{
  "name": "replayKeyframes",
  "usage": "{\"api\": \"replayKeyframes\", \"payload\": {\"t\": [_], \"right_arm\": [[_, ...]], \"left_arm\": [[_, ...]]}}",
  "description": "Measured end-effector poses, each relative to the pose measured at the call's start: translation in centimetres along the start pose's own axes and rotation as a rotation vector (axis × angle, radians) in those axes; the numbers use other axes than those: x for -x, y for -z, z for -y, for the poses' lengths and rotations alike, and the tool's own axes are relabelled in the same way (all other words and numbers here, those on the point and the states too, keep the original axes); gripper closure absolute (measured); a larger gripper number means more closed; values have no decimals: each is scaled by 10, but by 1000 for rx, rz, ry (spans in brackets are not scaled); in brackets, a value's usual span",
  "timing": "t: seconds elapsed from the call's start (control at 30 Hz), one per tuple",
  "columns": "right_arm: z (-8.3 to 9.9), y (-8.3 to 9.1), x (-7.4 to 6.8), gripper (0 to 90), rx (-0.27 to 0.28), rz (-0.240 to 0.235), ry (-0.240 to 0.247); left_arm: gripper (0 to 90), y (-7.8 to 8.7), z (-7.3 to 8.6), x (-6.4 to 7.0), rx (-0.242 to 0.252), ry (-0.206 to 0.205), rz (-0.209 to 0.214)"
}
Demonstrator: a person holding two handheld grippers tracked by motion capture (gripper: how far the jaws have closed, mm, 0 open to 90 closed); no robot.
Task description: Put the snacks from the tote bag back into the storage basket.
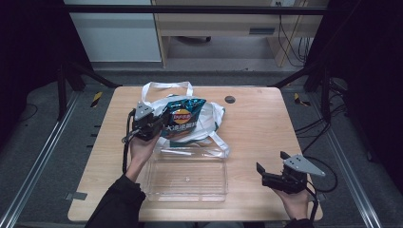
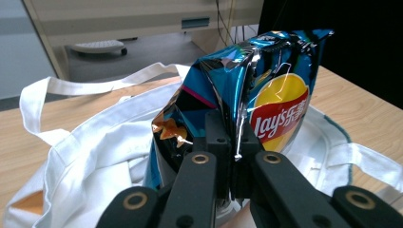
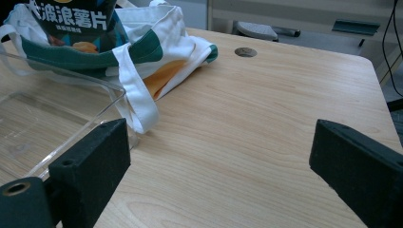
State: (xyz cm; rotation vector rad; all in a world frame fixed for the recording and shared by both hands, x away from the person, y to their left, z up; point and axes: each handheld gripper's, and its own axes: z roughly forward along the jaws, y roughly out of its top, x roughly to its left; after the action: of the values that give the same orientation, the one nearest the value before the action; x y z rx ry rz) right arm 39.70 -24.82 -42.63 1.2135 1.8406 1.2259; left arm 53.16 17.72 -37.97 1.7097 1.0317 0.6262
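A blue bag of crisps (image 1: 183,118) stands out of a white cloth tote bag (image 1: 212,116) at the back middle of the table. My left gripper (image 1: 157,124) is shut on the crisp bag's left edge; in the left gripper view the jaws pinch the foil seam of the crisp bag (image 2: 266,95) above the tote bag (image 2: 85,156). My right gripper (image 1: 270,173) hangs open over the table's front right corner, nothing between its jaws. In the right gripper view the tote bag (image 3: 161,52) and the lower part of the crisp bag (image 3: 76,19) lie at the upper left.
A clear plastic tray (image 1: 186,176) sits empty at the front middle, its near wall (image 3: 62,80) just in front of the tote's strap. A round cable hole (image 1: 230,99) marks the table's back. Bare wood lies to the right.
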Motion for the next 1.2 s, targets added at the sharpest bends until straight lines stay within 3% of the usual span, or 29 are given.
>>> {"api": "replayKeyframes", "payload": {"t": [0.2, 0.47, 0.57, 0.83, 1.2], "right_arm": [[0, 0, 0, 66, 1, 0, 2], [0, 0, 0, 66, 0, 1, 2], [0, 0, 0, 66, 1, 1, 1], [0, 1, 0, 66, 3, 1, 1], [0, 1, -1, 66, 2, 2, -2]], "left_arm": [[896, 11, -4, 2, 61, 13, 35], [898, 30, -16, 12, 125, -22, 63], [898, 41, -25, 20, 160, -58, 64], [898, 64, -36, 30, 203, -74, 104], [898, 96, -38, 41, 244, -104, 144]]}}
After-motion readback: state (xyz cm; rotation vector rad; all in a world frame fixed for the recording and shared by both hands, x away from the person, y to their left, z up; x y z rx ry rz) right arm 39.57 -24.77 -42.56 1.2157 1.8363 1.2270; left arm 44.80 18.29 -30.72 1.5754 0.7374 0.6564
